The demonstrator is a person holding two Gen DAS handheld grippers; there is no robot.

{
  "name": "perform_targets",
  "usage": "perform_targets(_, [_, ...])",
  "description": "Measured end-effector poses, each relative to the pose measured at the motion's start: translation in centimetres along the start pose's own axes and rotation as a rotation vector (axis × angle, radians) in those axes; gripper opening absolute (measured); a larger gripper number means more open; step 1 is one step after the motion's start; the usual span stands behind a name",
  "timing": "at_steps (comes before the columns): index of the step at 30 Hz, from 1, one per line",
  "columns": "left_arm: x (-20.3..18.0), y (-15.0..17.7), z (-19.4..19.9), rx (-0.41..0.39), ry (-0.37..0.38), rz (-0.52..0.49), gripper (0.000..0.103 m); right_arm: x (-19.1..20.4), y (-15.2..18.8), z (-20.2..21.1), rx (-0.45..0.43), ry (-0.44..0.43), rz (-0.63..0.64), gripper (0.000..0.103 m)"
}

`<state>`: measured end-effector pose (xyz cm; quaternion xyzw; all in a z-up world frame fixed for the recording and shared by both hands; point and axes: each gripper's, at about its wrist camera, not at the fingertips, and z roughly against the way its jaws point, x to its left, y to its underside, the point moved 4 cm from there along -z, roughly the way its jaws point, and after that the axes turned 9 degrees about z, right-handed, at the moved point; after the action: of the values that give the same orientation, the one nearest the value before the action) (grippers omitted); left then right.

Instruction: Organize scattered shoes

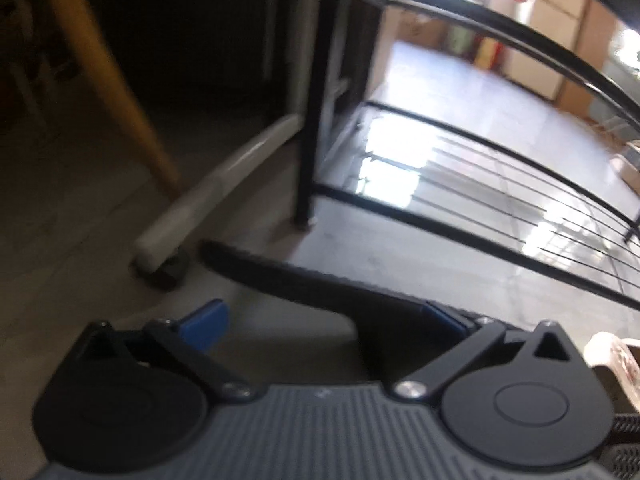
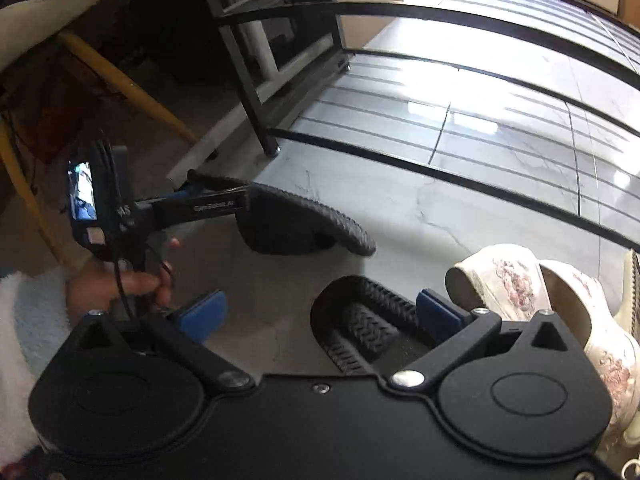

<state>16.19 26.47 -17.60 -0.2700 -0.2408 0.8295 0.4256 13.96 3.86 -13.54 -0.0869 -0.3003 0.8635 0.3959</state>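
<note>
Far to the left of the right wrist view, a yellow chair leg (image 2: 132,88) slants across the dark corner, and below it the person's left hand (image 2: 120,280) grips the left gripper (image 2: 224,200). Its jaws appear to pinch the edge of a black slipper (image 2: 304,224), which looks lifted with its sole turned sideways, most likely so it can be carried toward the black wire shoe rack (image 2: 440,12) behind it. In the left wrist view that slipper (image 1: 320,288) runs diagonally across the space between the jaws, but its position hides whether the blue pads actually press it, so the hold is judged mainly from the other camera. Moving right, a second black slipper (image 2: 360,328) lies on the pale floor (image 2: 400,208), partly inside the right gripper (image 2: 320,316), whose jaws are spread wide and not clamping anything; this looks like the approach for a pick. Further right, two floral cream slippers (image 2: 520,280) sit together just beside it. No shoe shows on the visible rack bars, so sorting seems early.
</note>
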Motion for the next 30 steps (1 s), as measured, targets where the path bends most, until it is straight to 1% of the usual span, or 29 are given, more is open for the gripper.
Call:
perform_targets(3, [1.6, -0.5, 2.0, -0.016, 0.013, 0.068, 0.103, 0.5, 0.6, -0.4, -0.011, 0.010, 0.109, 0.103])
perform_targets(4, [2.1, -0.7, 2.9, -0.025, 0.022, 0.089, 0.103, 1.1, 0.6, -0.6, -0.019, 0.026, 0.162, 0.103])
perform_targets(6, [2.8, -0.8, 4.3, -0.044, 0.016, 0.106, 0.103, 2.3, 0.6, -1.0, -0.039, 0.066, 0.275, 0.103])
perform_targets(8, [3.2, -0.8, 5.1, -0.046, -0.003, 0.104, 0.103, 3.7, 0.6, -2.1, -0.056, 0.081, 0.345, 0.103])
perform_targets(11, [3.7, -1.0, 6.3, -0.027, -0.039, 0.074, 0.103, 5.7, 0.4, -4.0, -0.080, 0.101, 0.445, 0.103])
perform_targets(13, [4.1, -1.0, 6.8, -0.028, -0.065, 0.037, 0.103, 7.1, 0.4, -5.2, -0.097, 0.114, 0.511, 0.103])
perform_targets(15, [4.5, -0.8, 7.5, -0.031, -0.084, -0.010, 0.103, 8.1, 0.5, -6.0, -0.147, 0.100, 0.562, 0.103])
perform_targets(16, [4.7, -0.7, 8.0, -0.032, -0.084, -0.039, 0.103, 8.8, 0.7, -6.4, -0.188, 0.091, 0.601, 0.103])
perform_targets(18, [4.7, -0.6, 8.2, -0.073, -0.093, -0.064, 0.103, 9.6, 0.9, -7.6, -0.195, 0.092, 0.659, 0.103])
perform_targets(19, [5.0, -0.6, 8.6, -0.112, -0.108, -0.061, 0.103, 10.0, 0.9, -8.2, -0.194, 0.093, 0.687, 0.103])
perform_targets(20, [5.2, -0.7, 9.1, -0.142, -0.119, -0.051, 0.103, 10.4, 1.0, -8.8, -0.193, 0.094, 0.714, 0.103])
perform_targets(22, [6.6, -0.6, 10.2, -0.209, -0.128, 0.031, 0.103, 11.1, 1.1, -9.8, -0.193, 0.107, 0.763, 0.103])
perform_targets(23, [7.1, -0.5, 10.3, -0.221, -0.121, 0.062, 0.103, 11.3, 1.1, -10.5, -0.198, 0.131, 0.796, 0.103])
perform_targets(25, [8.6, -0.6, 9.3, -0.175, -0.064, 0.166, 0.103, 11.7, 0.8, -11.7, -0.193, 0.178, 0.845, 0.103])
perform_targets(26, [9.1, -0.7, 8.7, -0.154, -0.063, 0.206, 0.103, 11.9, 0.6, -12.6, -0.185, 0.211, 0.876, 0.103])
perform_targets(27, [9.6, -0.8, 8.1, -0.137, -0.069, 0.243, 0.103, 11.9, 0.6, -13.0, -0.182, 0.223, 0.889, 0.103])
perform_targets(30, [10.1, -0.9, 7.6, -0.132, -0.041, 0.296, 0.102, 12.2, 0.9, -15.9, -0.119, 0.262, 0.975, 0.100])
